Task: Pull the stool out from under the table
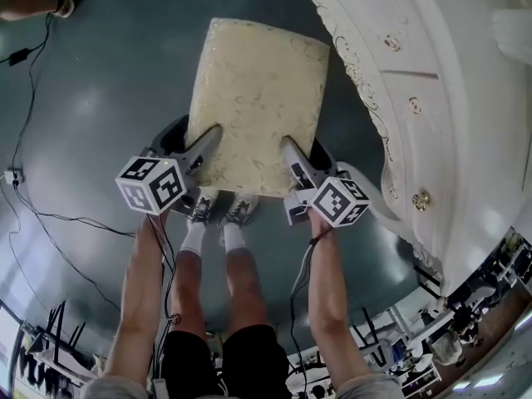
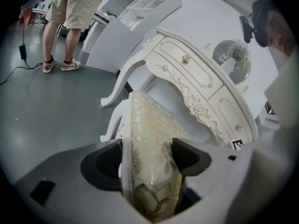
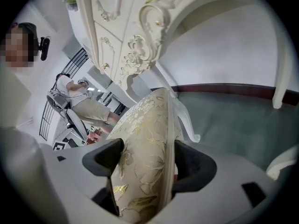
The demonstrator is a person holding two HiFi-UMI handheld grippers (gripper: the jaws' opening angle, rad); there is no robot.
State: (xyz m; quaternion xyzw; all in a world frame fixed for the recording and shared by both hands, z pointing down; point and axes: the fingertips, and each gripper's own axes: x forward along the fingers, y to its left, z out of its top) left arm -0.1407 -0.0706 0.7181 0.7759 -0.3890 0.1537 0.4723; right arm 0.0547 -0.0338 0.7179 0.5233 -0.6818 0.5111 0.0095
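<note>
Both tools worked at the near edge of the stool (image 1: 258, 98), just ahead of the person's shoes (image 1: 221, 211). The left tool (image 2: 147, 158) had its jaws pinched on the seat's left near corner, the gold-patterned cushion squeezed between the dark pads. The right tool (image 3: 145, 158) clamped the right near corner the same way, with cushion and piping filling its gap. A grip at each corner made sense for a pull, I judged, since it would hold the seat square and let all the legs slide together across the grey floor (image 1: 100, 90) rather than twist. The stool itself stood on that floor with its whole seat showing from above. Its far right corner lay close beside the carved front of the white counter (image 1: 432, 98) but was not covered by the top, so the pull looked largely done, perhaps with a little clearance left to gain. A curved white stool leg (image 3: 187, 120) showed below the seat edge in the right gripper view. Beyond it the counter's drawers, set with small knobs, curved away, and a bystander (image 2: 70, 13) in shorts stood well apart on the open floor.
</note>
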